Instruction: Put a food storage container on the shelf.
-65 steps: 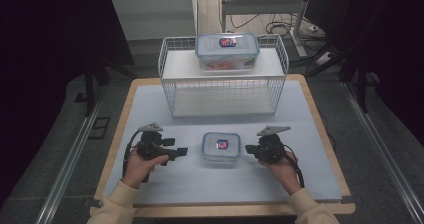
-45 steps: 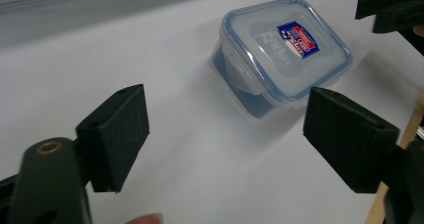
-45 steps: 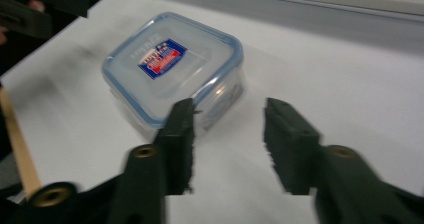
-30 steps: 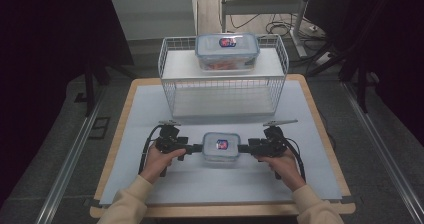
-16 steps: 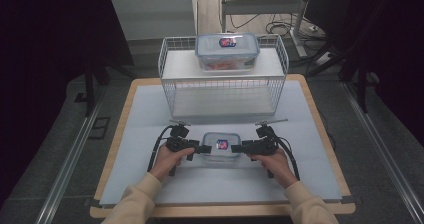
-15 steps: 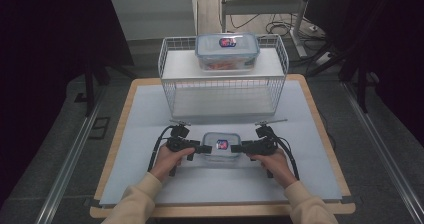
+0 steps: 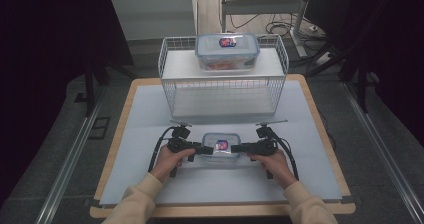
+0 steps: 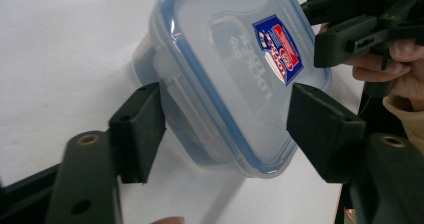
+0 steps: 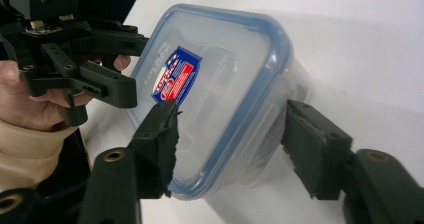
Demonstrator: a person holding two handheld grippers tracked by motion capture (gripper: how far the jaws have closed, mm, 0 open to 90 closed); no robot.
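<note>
— Black jaws of the left gripper (image 8: 225, 129) are closing on what?
— On one end of the clear, blue-rimmed plastic box (image 7: 220, 147) lying on the white table (image 7: 150, 119); grip unconfirmed.
— And the right gripper (image 9: 227, 144)?
— Its jaws are closing around the opposite end, not visibly pressing yet.

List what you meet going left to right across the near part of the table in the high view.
Left hand → left tongs → small box → right tongs → right hand.
</note>
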